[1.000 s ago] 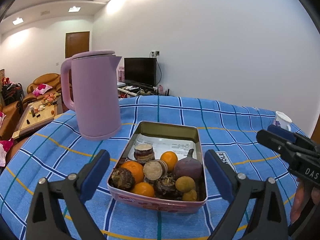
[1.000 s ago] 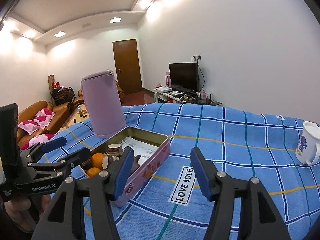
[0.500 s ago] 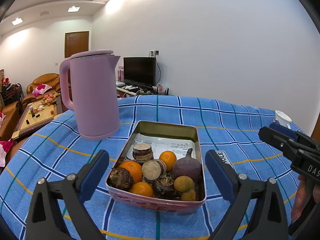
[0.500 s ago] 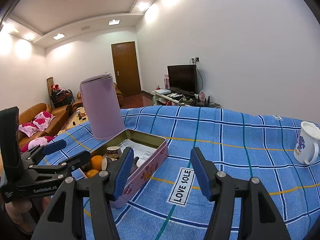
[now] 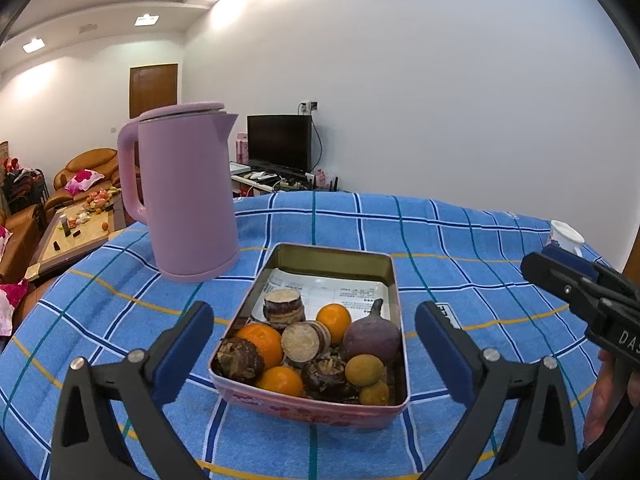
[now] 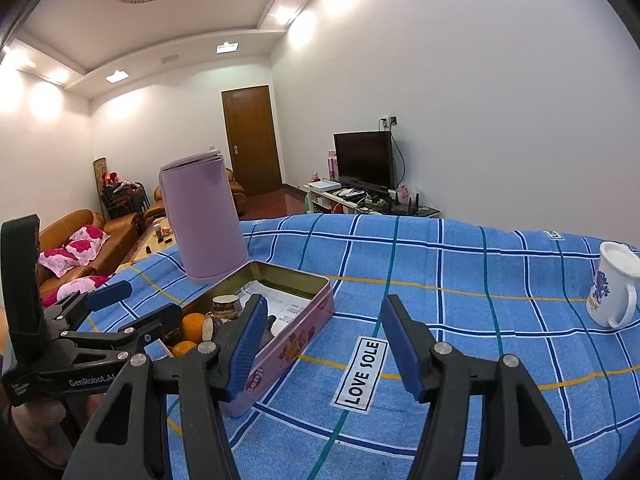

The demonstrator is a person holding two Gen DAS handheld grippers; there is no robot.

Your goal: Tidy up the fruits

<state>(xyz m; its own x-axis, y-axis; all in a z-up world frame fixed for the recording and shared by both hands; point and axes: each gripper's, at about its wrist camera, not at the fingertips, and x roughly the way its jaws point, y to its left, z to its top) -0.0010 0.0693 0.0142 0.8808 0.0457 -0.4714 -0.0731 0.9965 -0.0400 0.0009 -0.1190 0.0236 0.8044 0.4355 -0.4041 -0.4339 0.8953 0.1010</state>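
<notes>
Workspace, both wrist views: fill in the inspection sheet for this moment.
Surface: blue checked cloth.
Job's things: pink tin with oranges, purple fruit, dark fruits.
Clutter: pink kettle beside tin; white mug.
Grippers: left gripper empty, jaws opening, either side of tin; right gripper open, empty.
Cables: cord behind TV.
Surroundings: sofas, door, coffee table.
</notes>
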